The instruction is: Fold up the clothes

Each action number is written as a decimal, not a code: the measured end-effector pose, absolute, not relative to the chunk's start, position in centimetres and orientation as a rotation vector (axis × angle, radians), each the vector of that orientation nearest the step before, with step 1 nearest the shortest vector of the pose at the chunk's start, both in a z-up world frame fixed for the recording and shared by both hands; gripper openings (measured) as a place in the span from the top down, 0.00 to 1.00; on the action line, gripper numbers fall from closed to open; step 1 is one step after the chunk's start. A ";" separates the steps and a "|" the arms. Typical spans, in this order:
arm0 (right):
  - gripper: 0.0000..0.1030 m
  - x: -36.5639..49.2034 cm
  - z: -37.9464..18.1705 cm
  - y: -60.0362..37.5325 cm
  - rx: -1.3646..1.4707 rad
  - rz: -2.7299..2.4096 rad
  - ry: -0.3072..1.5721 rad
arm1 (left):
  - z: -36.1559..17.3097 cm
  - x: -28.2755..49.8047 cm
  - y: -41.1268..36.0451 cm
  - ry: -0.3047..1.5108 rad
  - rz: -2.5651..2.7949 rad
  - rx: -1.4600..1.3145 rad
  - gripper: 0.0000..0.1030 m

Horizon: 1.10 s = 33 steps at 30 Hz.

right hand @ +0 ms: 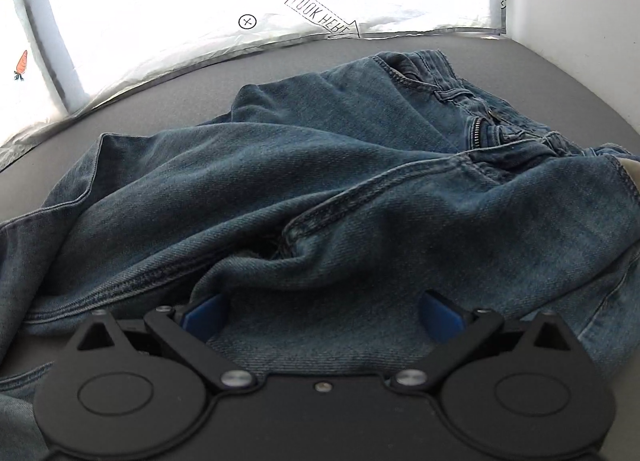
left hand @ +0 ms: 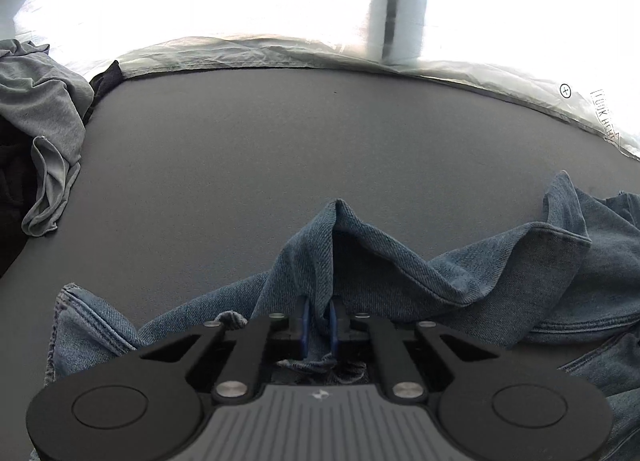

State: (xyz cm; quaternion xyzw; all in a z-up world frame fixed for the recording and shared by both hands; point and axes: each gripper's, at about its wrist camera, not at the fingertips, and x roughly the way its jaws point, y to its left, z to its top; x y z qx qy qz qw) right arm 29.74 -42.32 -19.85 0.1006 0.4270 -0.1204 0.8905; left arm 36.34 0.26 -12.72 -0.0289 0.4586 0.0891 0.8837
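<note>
Jaws: left gripper (left hand: 319, 319) pinching rumpled jeans (right hand: 320, 165), right gripper (right hand: 322, 311) wide.

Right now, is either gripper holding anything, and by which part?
The left gripper is shut on a raised fold of the jeans. The right gripper is open over the denim, gripping nothing.

The right gripper (right hand: 322, 311) hangs over crumpled jeans (right hand: 320, 181), its blue pads (right hand: 202, 317) spread wide with denim between them. The jeans lie on a grey mat (right hand: 160, 97), zipper (right hand: 476, 133) showing at the far right.
</note>
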 end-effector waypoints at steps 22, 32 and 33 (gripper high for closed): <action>0.00 34.3 -17.5 -38.0 0.144 -0.523 0.878 | -11.2 49.6 15.5 0.868 0.351 -0.019 0.97; 0.00 35.3 -16.2 -33.4 0.145 -0.677 0.872 | -12.9 55.8 24.1 0.852 0.350 -0.090 1.00; 0.00 35.5 -16.1 -32.8 0.129 -0.674 0.873 | -13.0 56.3 24.7 0.842 0.365 -0.080 1.00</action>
